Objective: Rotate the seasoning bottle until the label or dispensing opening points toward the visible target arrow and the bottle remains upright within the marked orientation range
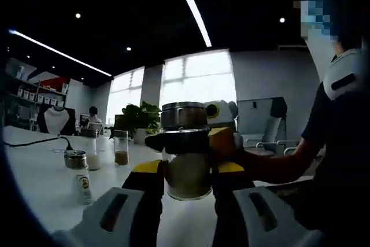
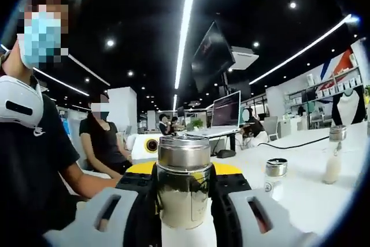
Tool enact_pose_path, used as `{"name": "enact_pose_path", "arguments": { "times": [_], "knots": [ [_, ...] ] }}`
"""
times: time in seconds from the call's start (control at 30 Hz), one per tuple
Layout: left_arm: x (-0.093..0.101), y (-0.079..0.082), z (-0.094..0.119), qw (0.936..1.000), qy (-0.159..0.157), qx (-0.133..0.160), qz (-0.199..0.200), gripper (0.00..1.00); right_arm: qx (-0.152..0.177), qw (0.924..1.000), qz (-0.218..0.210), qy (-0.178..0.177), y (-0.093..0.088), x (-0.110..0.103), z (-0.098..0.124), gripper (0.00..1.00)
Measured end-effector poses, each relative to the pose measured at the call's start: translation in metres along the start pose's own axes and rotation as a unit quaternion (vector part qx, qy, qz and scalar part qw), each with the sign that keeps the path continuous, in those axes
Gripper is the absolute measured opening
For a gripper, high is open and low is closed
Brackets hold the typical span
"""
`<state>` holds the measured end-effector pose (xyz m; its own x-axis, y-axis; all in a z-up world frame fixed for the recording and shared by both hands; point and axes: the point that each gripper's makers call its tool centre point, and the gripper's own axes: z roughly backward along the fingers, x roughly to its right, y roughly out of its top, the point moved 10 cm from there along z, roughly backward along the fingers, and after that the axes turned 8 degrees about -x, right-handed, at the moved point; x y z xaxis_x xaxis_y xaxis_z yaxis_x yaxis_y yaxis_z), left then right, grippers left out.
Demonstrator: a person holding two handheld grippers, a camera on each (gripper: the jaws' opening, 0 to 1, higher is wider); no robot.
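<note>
An open-plan office or showroom: long strip lights (image 2: 186, 21) run overhead across a dark ceiling, a monitor (image 2: 212, 56) hangs ahead of the right gripper above a laptop (image 2: 226, 110), seated people (image 2: 104, 137) work to its left, and display shelves (image 1: 34, 93) and big windows (image 1: 196, 79) lie beyond the left gripper.

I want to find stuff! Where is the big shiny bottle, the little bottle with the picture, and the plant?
seasoning bottle (image 2: 184, 192): right gripper view, glass body.
small bottle (image 1: 82, 184): left gripper view, labelled body.
plant (image 1: 140, 117): left gripper view, leaves.
</note>
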<state>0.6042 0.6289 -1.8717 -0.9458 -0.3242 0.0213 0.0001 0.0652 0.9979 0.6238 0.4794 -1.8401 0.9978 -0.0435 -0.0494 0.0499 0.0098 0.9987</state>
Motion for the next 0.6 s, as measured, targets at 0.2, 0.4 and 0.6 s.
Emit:
{"name": "enact_pose_path", "arguments": {
  "times": [0.2, 0.4, 0.6],
  "knots": [
    [-0.005, 0.001, -0.004, 0.9979, 0.064, 0.005, -0.001, 0.35, 0.010, 0.9968, 0.004, -0.079, 0.000, 0.006, -0.005, 0.32],
    [-0.011, -0.005, -0.009, 0.9883, 0.149, -0.023, -0.024, 0.37, 0.001, 0.9811, 0.016, -0.193, -0.004, 0.008, -0.016, 0.32],
    [-0.012, -0.005, -0.012, 0.9743, 0.210, -0.048, -0.066, 0.38, 0.004, 0.9648, 0.011, -0.263, -0.007, 0.009, -0.027, 0.33]
  ]
}}
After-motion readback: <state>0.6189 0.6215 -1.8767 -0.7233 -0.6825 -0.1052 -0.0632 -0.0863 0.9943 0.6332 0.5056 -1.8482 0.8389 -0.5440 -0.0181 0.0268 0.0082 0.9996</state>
